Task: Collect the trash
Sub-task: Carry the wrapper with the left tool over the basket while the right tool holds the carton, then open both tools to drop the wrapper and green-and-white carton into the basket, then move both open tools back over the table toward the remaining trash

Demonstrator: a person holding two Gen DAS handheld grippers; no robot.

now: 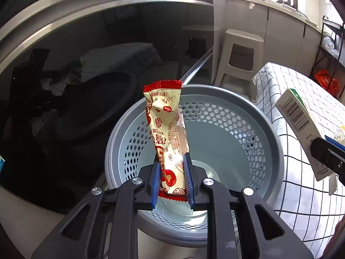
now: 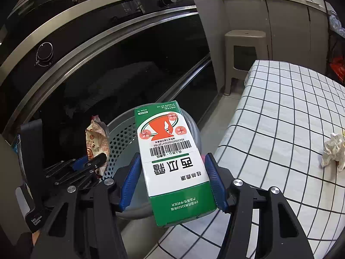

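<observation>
Left hand-held gripper (image 1: pixel 172 179), jaws nearly closed, pinches a red-and-cream plastic snack wrapper (image 1: pixel 167 133) by its lower end; wrapper stands upright directly over the open mouth of the round grey-blue perforated plastic bin (image 1: pixel 276 151). Right hand-held gripper (image 2: pixel 174 181), jaws abt half open, clamps a green-and-white cardboard medicine box (image 2: pixel 172 164) by its sides, over the bin's right rim. Bin interior looks bare. Bench w/ white black-grid cloth (image 2: pixel 280 112) sits right of the bin; crumpled white paper (image 2: pixel 333 151) lies there.
</observation>
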